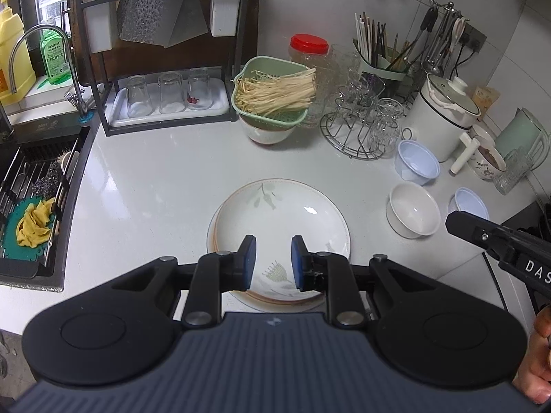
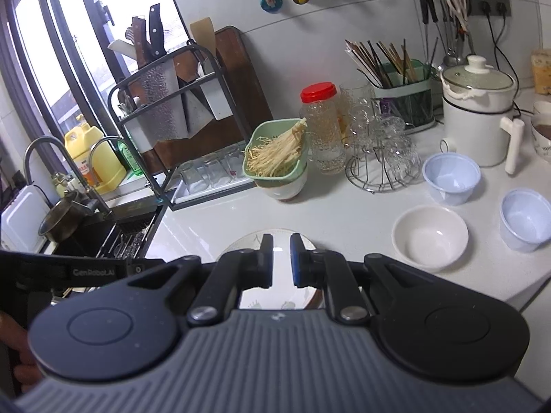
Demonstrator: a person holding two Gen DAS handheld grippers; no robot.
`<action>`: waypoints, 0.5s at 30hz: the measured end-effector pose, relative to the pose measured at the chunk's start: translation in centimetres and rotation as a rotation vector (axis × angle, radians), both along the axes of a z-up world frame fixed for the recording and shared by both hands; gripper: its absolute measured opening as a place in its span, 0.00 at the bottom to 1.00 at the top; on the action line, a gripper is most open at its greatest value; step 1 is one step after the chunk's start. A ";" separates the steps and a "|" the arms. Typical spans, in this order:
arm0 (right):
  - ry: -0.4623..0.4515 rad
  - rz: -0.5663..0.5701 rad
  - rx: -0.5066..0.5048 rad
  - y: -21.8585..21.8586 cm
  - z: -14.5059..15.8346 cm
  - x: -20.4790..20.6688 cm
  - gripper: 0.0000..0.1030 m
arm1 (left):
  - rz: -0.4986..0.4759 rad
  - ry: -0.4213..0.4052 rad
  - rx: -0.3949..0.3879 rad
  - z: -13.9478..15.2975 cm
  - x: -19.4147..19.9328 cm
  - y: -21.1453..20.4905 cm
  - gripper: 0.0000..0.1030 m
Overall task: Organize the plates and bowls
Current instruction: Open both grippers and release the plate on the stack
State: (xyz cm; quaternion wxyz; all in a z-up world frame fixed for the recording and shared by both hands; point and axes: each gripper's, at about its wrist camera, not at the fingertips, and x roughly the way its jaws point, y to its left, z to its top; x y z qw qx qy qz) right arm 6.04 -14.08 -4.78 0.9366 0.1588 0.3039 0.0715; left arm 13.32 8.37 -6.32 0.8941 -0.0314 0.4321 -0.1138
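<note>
**Status: plates stacked, bowls still loose**

The plates (image 1: 279,227) sit as one stack on the white countertop (image 1: 155,189), directly below both tools. The top plate carries a floral print, and the rims of at least one more plate show under its left and near edges. This part of the task appears complete.

The bowls remain ungrouped. A white bowl (image 1: 413,215) stands alone just right of the stack. Two pale blue bowls are separate from it and from each other: the far blue bowl (image 1: 416,161) sits near the white pot (image 1: 444,117), and the near blue bowl (image 1: 470,203) sits at the right edge of the counter. A further bowl (image 1: 267,132) at the back supports a green strainer (image 1: 270,91) of noodle-like strands; whether it belongs to the task cannot be determined.

Tool state:
- The left gripper (image 1: 270,263) hovers above the near part of the stack with a narrow gap between its blue pads. Nothing is held.
- The right gripper (image 2: 280,261) is above the same stack, its jaws drawn almost together and empty. It also appears at the right edge of the left wrist view.

Remaining work, as judged from the layout: nest the three loose bowls into one pile, probably beside the plates
</note>
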 end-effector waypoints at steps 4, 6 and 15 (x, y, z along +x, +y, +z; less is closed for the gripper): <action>-0.002 -0.045 -0.018 -0.2 0.3 -0.9 0.14 | -0.019 -0.001 0.002 0.1 -0.2 -0.2 0.26; -0.003 -0.073 -0.026 -0.4 0.4 -1.1 0.15 | -0.032 -0.011 0.001 0.1 -0.2 -0.2 0.31; -0.002 -0.186 -0.074 -0.6 0.7 -0.8 0.81 | -0.070 -0.051 -0.019 1.0 1.4 0.2 0.77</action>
